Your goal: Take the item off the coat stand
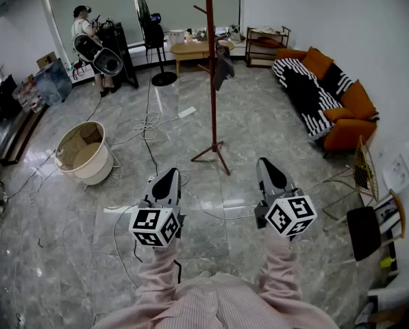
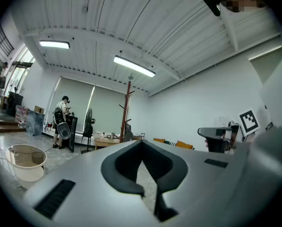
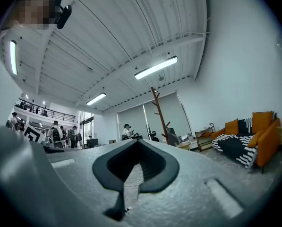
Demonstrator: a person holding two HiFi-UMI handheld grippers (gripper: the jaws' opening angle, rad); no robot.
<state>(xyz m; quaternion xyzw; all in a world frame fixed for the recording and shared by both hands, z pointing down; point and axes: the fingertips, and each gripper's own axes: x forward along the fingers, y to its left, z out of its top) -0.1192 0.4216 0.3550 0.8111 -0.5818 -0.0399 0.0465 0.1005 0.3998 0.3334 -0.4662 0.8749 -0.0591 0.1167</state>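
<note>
A tall reddish-brown coat stand (image 1: 212,81) rises from the grey floor in the middle of the room. A dark grey garment (image 1: 223,67) hangs from one of its right-hand pegs. Both grippers are held low and well short of the stand, pointing toward it. My left gripper (image 1: 167,177) is shut with nothing in it, and so is my right gripper (image 1: 268,164). The left gripper view shows the stand (image 2: 128,108) far off with the garment (image 2: 127,132) on it. In the right gripper view the stand (image 3: 158,112) and garment (image 3: 171,137) are also distant.
A round beige tub (image 1: 83,153) sits on the floor at left, with cables (image 1: 148,125) trailing toward the stand. An orange sofa (image 1: 327,94) lines the right wall and a chair (image 1: 368,225) stands near right. A fan (image 1: 156,46), a wooden table (image 1: 194,49) and a person (image 1: 88,36) are at the back.
</note>
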